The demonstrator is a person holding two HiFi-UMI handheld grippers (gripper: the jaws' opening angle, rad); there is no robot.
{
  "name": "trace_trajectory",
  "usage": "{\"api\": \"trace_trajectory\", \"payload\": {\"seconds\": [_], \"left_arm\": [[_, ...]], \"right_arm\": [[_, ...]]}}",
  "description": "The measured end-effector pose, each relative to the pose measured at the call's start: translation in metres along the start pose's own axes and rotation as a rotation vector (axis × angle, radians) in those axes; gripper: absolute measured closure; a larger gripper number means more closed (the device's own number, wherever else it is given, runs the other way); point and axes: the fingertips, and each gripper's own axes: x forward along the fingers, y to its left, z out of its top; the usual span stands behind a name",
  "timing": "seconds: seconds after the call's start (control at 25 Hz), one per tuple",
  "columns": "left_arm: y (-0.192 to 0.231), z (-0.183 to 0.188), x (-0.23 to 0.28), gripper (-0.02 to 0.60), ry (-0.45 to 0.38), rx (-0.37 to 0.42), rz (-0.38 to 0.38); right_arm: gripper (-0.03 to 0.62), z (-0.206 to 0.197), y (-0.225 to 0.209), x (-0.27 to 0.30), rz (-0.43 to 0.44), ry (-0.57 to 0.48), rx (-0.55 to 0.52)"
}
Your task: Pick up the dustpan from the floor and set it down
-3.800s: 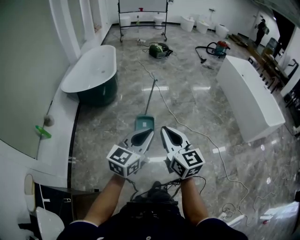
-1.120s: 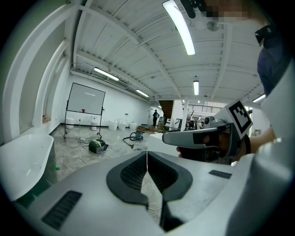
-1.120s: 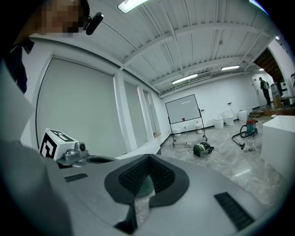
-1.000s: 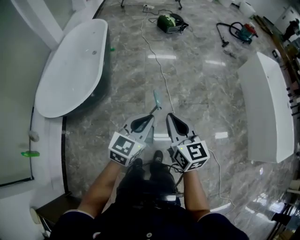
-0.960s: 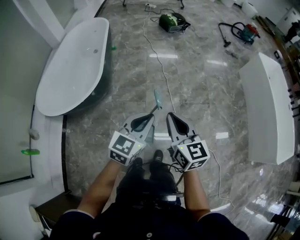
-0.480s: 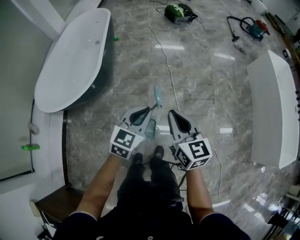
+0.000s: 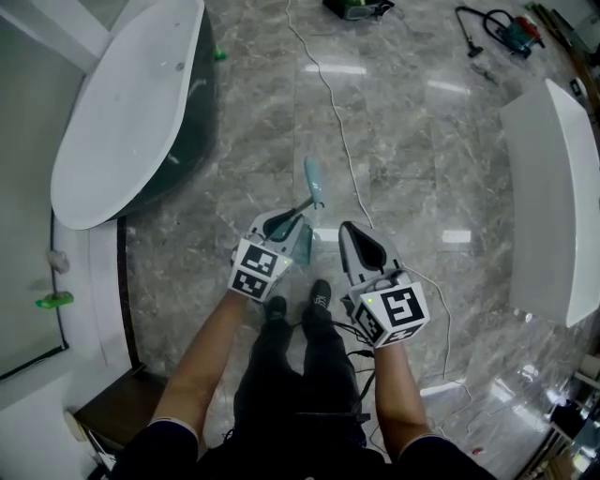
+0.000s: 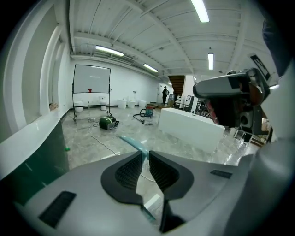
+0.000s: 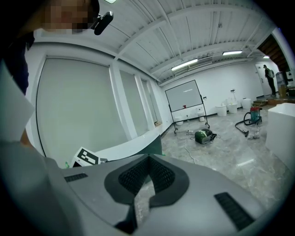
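In the head view my left gripper (image 7: 292, 218) is shut on the thin rod of the dustpan's long handle. The handle's teal grip (image 7: 312, 182) sticks out past the jaws. The teal pan (image 7: 302, 246) hangs below the gripper, just ahead of the person's shoes; I cannot tell whether it touches the floor. In the left gripper view the jaws (image 8: 145, 155) pinch the rod, with the teal grip (image 8: 134, 144) beyond them and the pan's edge (image 8: 150, 205) below. My right gripper (image 7: 346, 230) sits beside it on the right, shut and empty, its jaw tips (image 9: 149, 159) meeting.
A white bathtub (image 7: 122, 122) with a dark base lies to the left. A long white tub (image 7: 555, 187) lies to the right. A cable (image 7: 330, 103) runs over the marble floor ahead. A vacuum cleaner (image 7: 499, 26) and a green machine (image 7: 356, 7) stand far off.
Earliest, the dustpan stood on the floor ahead of both grippers. Over the last second both grippers have sunk toward the floor, the left still holding the handle, and the pan has come down.
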Motion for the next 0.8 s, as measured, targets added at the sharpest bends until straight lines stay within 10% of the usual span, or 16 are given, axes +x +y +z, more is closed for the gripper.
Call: {"api": "trace_trajectory", "payload": {"seconds": [0.4,0.8], "left_arm": [[0.005,-0.047,0.067,0.397,0.067,-0.014,-0.058],[0.012,-0.06,0.112,0.385,0.106,0.034,-0.072]], "right_arm": [[0.588,-0.032,-0.024,0.017,-0.025,0.025,0.019],[0.588,-0.043,-0.044,0.016,-0.05,0.036,0.037]]}}
